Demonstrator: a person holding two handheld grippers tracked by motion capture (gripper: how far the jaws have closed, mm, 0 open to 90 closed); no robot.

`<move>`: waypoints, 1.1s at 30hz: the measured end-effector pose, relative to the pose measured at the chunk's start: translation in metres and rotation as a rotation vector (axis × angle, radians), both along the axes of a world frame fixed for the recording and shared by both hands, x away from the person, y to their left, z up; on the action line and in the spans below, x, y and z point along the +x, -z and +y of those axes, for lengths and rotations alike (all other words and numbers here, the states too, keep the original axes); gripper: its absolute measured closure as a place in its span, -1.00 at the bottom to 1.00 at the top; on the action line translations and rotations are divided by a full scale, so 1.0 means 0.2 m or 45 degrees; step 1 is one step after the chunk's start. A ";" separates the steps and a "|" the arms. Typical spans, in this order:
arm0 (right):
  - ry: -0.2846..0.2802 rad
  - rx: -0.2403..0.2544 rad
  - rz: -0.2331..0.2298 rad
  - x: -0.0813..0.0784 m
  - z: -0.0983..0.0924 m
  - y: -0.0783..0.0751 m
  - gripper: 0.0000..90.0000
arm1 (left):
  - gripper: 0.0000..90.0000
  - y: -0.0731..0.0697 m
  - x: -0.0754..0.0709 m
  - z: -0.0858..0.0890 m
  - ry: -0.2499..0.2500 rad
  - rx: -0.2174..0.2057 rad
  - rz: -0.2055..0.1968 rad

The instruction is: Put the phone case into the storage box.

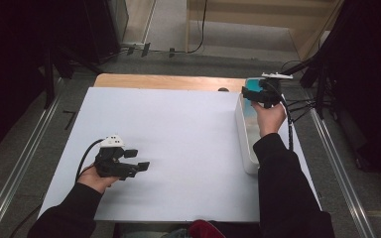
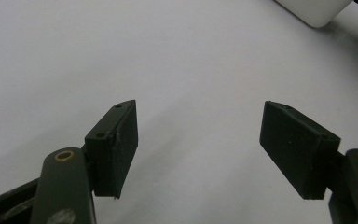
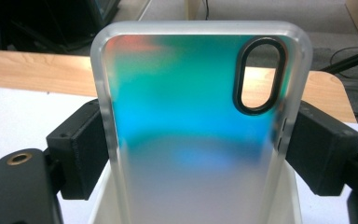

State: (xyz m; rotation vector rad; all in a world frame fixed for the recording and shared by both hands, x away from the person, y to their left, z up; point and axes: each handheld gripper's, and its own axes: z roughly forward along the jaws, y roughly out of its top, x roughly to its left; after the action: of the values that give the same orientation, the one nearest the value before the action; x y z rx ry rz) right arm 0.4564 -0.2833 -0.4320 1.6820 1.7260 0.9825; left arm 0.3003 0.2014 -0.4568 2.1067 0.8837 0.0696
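Right tongs point(image 3: 198, 149) clamped on unlabelled iridescent phone case point(image 3: 191, 116); left tongs point(image 2: 198, 149) wide open, empty.

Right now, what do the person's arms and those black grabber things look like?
Both arms wear dark long sleeves. Each hand-held gripper, left and right, is black with two blocky jaws, brass-ringed holes, a pale plate on top and a black cable trailing behind.

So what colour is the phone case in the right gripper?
The phone case is frosted clear, its back shading from orange through green to blue; right gripper view shows it best.
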 end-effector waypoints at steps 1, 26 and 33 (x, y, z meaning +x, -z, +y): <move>-0.003 -0.005 0.007 0.00 0.00 0.00 -0.69 | -0.39 0.00 0.00 0.00 0.000 -0.002 0.000; -0.054 0.005 0.047 0.02 -0.02 0.00 -1.00 | -0.39 0.00 0.00 0.00 -0.006 0.002 0.008; -0.055 0.011 0.046 0.01 -0.04 -0.02 -1.00 | -0.39 0.00 0.01 0.00 -0.002 0.004 0.011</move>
State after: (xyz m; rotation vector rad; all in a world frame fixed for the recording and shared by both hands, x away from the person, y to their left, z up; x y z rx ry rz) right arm 0.4582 -0.2904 -0.4275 1.6839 1.7905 0.9864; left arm 0.3014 0.2013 -0.4576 2.1105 0.8910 0.0632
